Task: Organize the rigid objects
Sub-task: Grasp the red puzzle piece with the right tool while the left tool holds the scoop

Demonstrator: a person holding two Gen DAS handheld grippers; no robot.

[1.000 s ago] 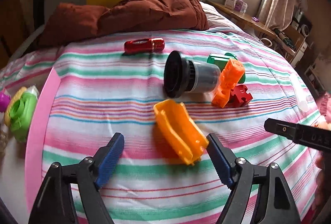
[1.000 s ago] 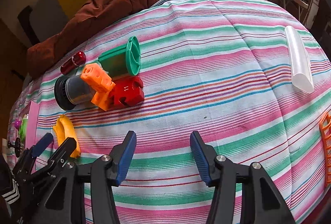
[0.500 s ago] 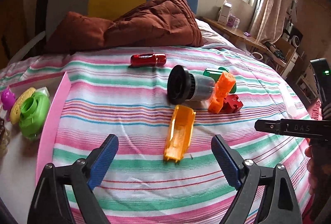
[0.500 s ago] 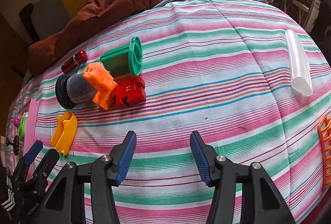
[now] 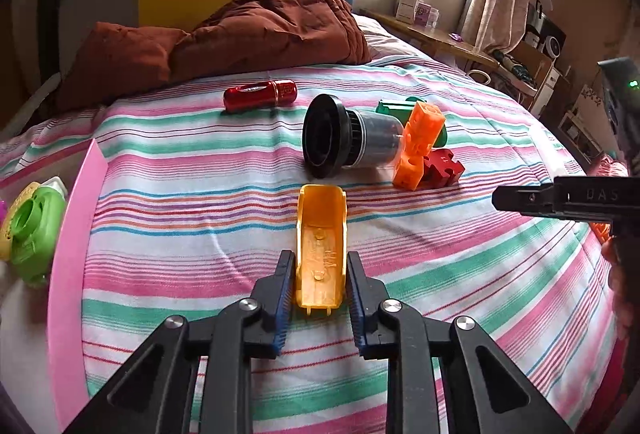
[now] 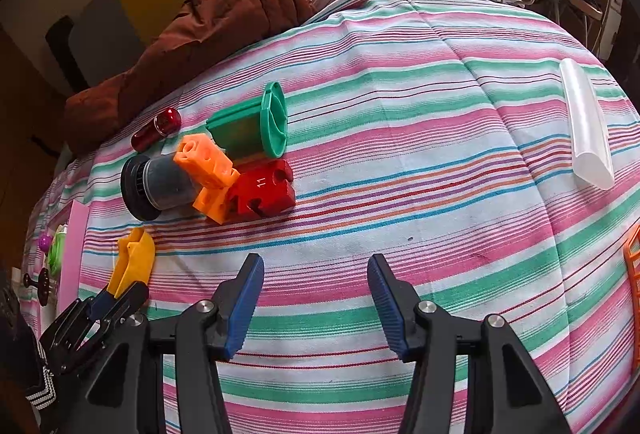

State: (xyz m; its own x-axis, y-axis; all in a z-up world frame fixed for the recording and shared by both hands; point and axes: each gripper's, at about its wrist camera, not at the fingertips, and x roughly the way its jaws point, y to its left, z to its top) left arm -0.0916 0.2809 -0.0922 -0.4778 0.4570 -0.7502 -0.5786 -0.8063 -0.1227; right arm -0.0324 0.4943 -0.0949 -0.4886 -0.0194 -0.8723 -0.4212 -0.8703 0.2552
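Since the earlier frame, the left gripper (image 5: 318, 284) has swung its jaws from wide apart to clamped, and the yellow plastic scoop (image 5: 320, 254), which lay loose and skewed on the bedspread ahead of it, now sits pinched between the blue pads (image 5: 285, 294), its long axis running straight away from the gripper. The scoop's near end is inside the grip; its far, open end points away toward the clustered toys.

Just beyond the scoop's far end lies a black-capped grey cylinder (image 5: 344, 137) on its side, cap turned toward the gripper. Touching its right side is an orange block (image 5: 418, 145), with a red puzzle-shaped block (image 5: 442, 165) beside that and a green cup (image 5: 394, 107) behind them. Farther off, ahead and to the left, a red metallic tube (image 5: 260, 94) lies across the stripes. Beyond it a brown quilt (image 5: 256, 29) is heaped against the headboard. To the left of the gripper, a pink tray rim (image 5: 70, 234) borders a green toy (image 5: 30, 230).

The right gripper (image 6: 316, 298) hovers over bare striped bedspread (image 6: 400, 193), its jaws partway apart with nothing between them. Ahead and to its left is the same toy cluster; ahead and well to its right lies a clear plastic tube (image 6: 586, 121). At the far right edge an orange grid piece (image 6: 634, 274) is partly cut off.
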